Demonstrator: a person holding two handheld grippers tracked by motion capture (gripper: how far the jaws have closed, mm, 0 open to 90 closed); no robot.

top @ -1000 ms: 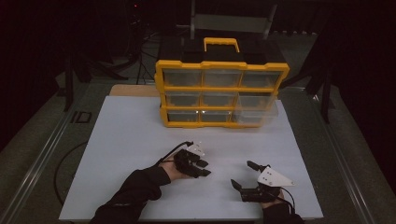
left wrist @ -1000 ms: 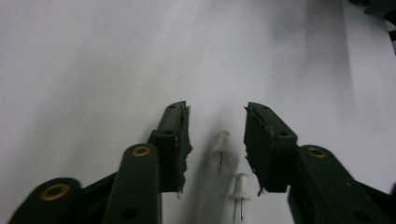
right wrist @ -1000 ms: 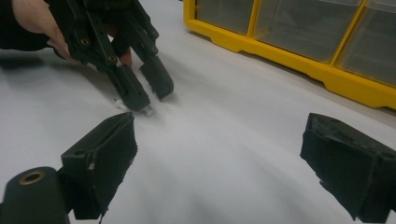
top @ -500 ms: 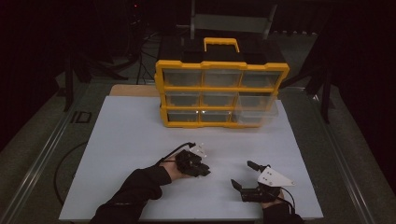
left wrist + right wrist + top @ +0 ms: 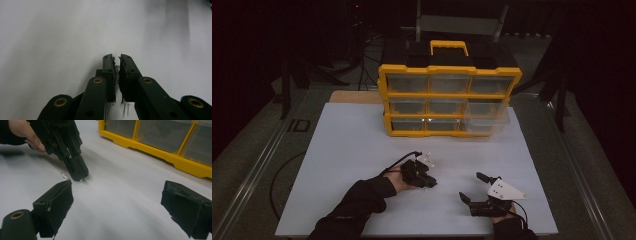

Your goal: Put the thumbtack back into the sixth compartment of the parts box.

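My left gripper (image 5: 431,182) points down at the white tabletop (image 5: 352,150), near the middle front. In the left gripper view its jaws (image 5: 116,58) are shut on a small white part (image 5: 116,71) with two thin metal pins (image 5: 126,110). The right gripper view shows that gripper (image 5: 79,173) tip-down on the table, a white bit at its tip. Another tiny white piece (image 5: 65,176) lies just beside it. My right gripper (image 5: 471,186) rests to the right near the front edge. Its jaws (image 5: 118,186) stand wide open with nothing between them.
A yellow drawer organiser (image 5: 449,97) with clear drawers and a yellow handle stands at the back of the table. Its lower right drawer (image 5: 487,122) is pulled out a little. Black cables trail from both grippers. Dark stands surround the table.
My left gripper has tipped down a little toward the table and shifted slightly. The right gripper has not moved.
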